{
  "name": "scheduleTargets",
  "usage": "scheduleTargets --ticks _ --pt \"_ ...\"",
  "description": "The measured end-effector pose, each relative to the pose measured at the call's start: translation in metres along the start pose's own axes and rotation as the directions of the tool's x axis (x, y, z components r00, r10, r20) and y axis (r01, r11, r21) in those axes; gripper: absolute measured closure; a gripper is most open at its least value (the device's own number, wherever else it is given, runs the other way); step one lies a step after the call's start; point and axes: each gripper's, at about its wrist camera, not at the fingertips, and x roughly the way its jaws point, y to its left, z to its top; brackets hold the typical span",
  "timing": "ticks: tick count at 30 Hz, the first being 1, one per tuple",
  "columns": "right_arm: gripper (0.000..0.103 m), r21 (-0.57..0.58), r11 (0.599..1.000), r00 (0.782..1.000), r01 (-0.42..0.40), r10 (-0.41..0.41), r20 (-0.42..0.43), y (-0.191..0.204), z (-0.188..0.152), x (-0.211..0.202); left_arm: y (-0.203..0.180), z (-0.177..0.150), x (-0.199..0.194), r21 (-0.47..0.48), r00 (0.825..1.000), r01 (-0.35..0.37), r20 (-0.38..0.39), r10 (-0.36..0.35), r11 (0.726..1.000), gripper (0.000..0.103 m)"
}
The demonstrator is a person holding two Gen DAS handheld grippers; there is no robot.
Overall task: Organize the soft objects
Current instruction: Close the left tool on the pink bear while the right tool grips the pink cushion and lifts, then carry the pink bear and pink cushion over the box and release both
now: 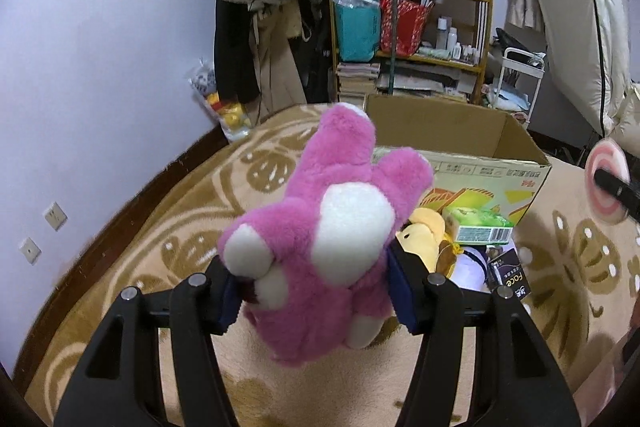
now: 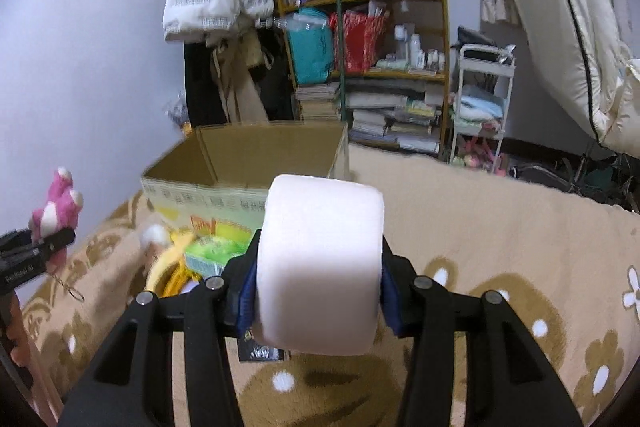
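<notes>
Left gripper clamps pink plush; right gripper clamps tissue roll. Cart contents clear only in right view.

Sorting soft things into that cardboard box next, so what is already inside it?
The cardboard box shows only bare inner walls at the back; its near wall hides the bottom, so any contents cannot be seen.

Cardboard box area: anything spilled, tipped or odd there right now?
Nothing looks spilled. The cardboard box stands upright and open; a yellow plush and a green packet lie loose on the blanket in front, not yet boxed.
</notes>
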Motion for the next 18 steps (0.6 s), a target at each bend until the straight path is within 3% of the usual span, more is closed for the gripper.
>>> scheduleTargets --ticks 7,18 --pt "0.051 -0.013 1.0 0.995 0.007 -0.005 0.101 -0.007 0.023 -0.028 -0.006 0.015 -0.017 0.03 0.998 -0.009 0.066 0.007 0.999 0.044" --pt "0.051 -0.062 0.998 0.99 0.006 0.003 0.141 0.005 0.058 -0.024 -0.014 0.063 -0.019 0.04 0.989 -0.005 0.149 -0.001 0.999 0.044"
